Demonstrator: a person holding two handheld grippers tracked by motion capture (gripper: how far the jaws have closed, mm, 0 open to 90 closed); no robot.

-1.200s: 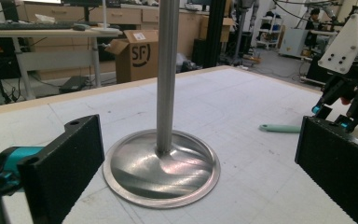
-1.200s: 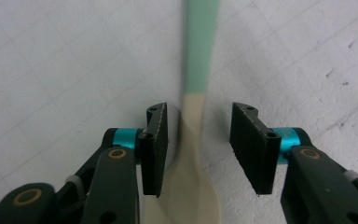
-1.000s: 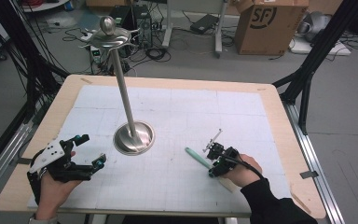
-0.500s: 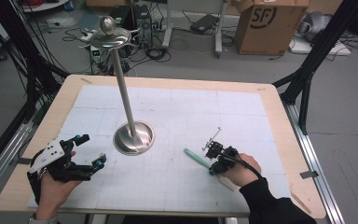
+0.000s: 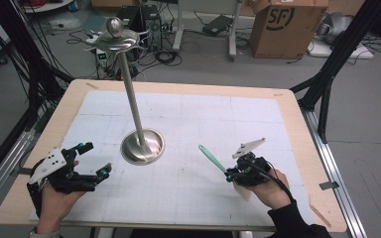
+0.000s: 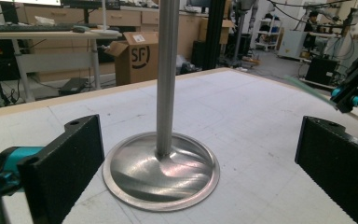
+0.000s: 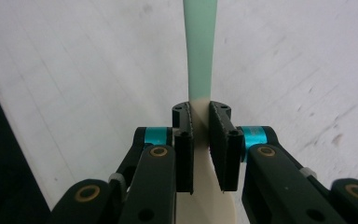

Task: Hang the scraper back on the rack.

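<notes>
Two claws: right claw (image 5: 232,173) clenched on spatula (image 5: 211,157), handle angled up-left; left claw (image 5: 90,161) released, level.

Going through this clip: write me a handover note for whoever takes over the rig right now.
Right claw: shut on the spatula, gripping where the green handle meets the cream blade; it has just closed. The spatula now points toward the stand.
Left claw: open, holding nothing, jaws either side of the metal stand base but apart from it.
Stand: upright at the middle of the white mat, with a hook top.
Done: spatula grasped.
Left: probably hanging it on the stand; nothing hangs there yet.
</notes>
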